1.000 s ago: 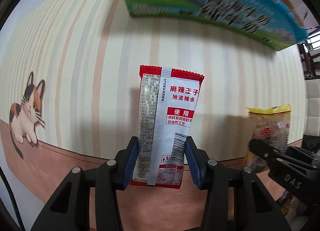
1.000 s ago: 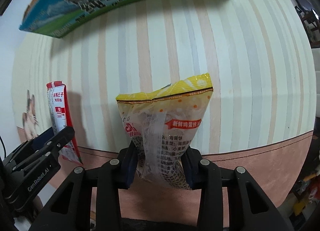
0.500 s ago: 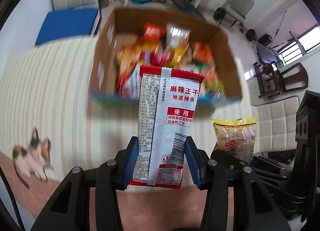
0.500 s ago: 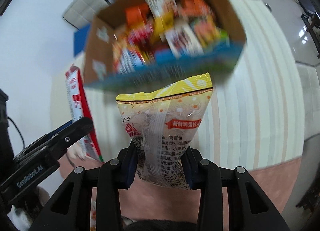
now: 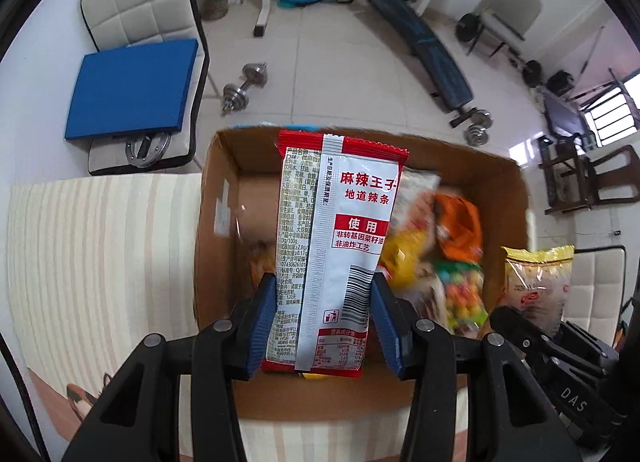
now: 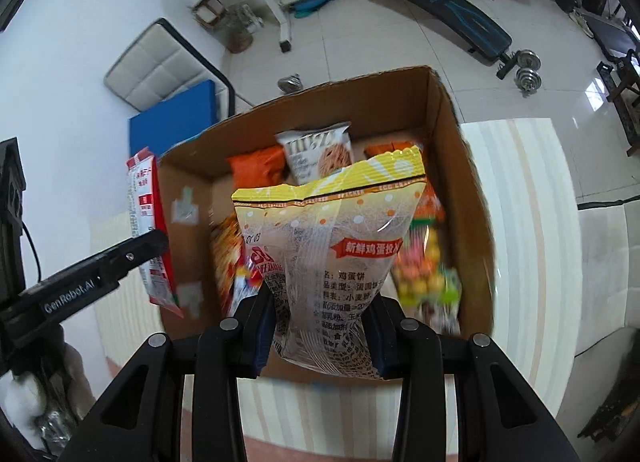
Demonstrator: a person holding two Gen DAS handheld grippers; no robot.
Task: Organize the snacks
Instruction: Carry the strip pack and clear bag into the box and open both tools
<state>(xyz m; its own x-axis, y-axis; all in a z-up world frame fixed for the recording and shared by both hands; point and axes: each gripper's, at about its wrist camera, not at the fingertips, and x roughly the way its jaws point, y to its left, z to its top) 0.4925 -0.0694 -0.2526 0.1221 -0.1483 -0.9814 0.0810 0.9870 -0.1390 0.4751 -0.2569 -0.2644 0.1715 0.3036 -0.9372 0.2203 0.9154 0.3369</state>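
My left gripper (image 5: 324, 322) is shut on a red and white spicy-strip packet (image 5: 332, 246), held upright above the left half of an open cardboard box (image 5: 216, 222). My right gripper (image 6: 320, 326) is shut on a yellow-topped clear egg-biscuit bag (image 6: 328, 250), held over the same box (image 6: 460, 166). The box holds several snack packs, orange, yellow and multicoloured. The biscuit bag also shows in the left wrist view (image 5: 536, 282), and the red packet in the right wrist view (image 6: 148, 230).
The box stands on a table with a striped cloth (image 5: 100, 262). Beyond the table edge lie a white chair with a blue pad (image 5: 132, 94), dumbbells (image 5: 244, 86) and a weight bench (image 5: 424, 50) on the tiled floor.
Both grippers have risen and tilted from facing the tablecloth to looking down into the box. The box went from overhead in view to directly below the held packets.
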